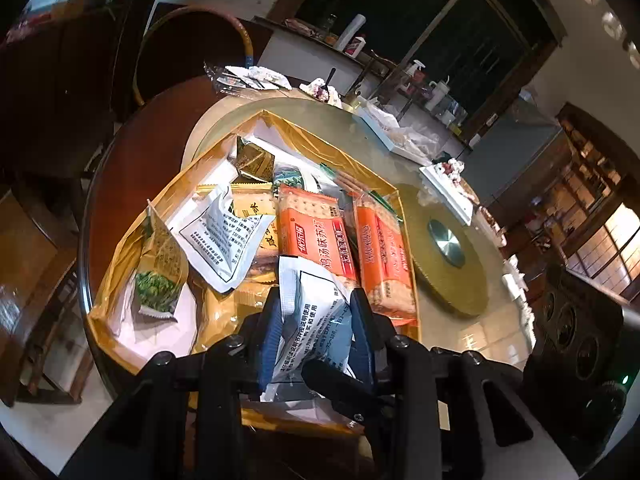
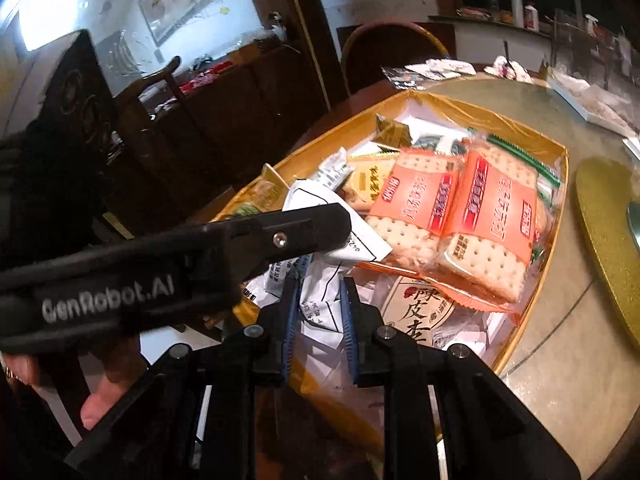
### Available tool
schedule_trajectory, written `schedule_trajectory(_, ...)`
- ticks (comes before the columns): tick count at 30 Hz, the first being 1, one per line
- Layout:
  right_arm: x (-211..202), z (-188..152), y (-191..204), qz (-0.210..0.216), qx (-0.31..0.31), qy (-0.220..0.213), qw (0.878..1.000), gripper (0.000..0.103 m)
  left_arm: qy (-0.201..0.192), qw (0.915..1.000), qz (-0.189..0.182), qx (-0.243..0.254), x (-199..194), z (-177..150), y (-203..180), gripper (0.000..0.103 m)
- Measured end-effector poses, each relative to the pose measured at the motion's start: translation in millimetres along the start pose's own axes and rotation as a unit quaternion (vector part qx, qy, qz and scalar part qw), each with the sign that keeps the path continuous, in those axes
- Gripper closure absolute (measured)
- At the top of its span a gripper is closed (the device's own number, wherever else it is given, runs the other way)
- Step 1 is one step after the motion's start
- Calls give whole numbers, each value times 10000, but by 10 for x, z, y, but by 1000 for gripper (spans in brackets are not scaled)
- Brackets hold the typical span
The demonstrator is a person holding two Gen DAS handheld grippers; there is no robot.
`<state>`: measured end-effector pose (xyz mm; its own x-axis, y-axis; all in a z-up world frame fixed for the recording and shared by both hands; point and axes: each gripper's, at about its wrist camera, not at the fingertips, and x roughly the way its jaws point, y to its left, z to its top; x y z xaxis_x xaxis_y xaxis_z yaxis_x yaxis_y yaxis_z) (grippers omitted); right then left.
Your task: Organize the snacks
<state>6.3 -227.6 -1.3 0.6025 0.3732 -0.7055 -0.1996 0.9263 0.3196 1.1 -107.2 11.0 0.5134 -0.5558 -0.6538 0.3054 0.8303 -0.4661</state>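
A gold box (image 1: 120,248) lined with clear plastic holds several snack packets on a glass-topped round table. Two orange cracker packs (image 1: 316,236) lie side by side in it, also in the right wrist view (image 2: 456,216). My left gripper (image 1: 316,300) is shut on a white printed sachet (image 1: 312,312) over the box's near side. My right gripper (image 2: 320,284) is shut on a white printed sachet (image 2: 320,304) at the box's near edge. The left gripper's black body (image 2: 200,248) crosses the right wrist view. A green-pictured packet (image 1: 160,272) leans at the box's left.
A gold turntable disc (image 1: 444,248) with a metal hub sits right of the box. White plates with scraps (image 1: 400,136) and wrappers (image 1: 248,78) lie at the table's far side. Dark wooden chairs (image 1: 192,48) stand around. A black speaker (image 1: 576,328) stands at right.
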Motion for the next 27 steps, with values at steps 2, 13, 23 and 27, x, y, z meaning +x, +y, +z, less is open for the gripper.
schedule_trajectory(2,7,-12,-34,-133,107,-23,9999,77,-41,10000,62,32,16,3,-1,64)
schedule_trajectory(13,-349,-129,141,-533,281,-535,9967,24,-1010,9886,1026,449,-473,-4,-132,20)
schedule_trajectory(23,-690,-436,-33,-1323,1006,-644,9840,24,-993,9647,2242,964,-650,-242,-384,20)
schedule_trajectory(27,-839,-481,-40,-1400,1135,-764,9807,24,-1001,9615,2349,1019,-759,-346,-434,20)
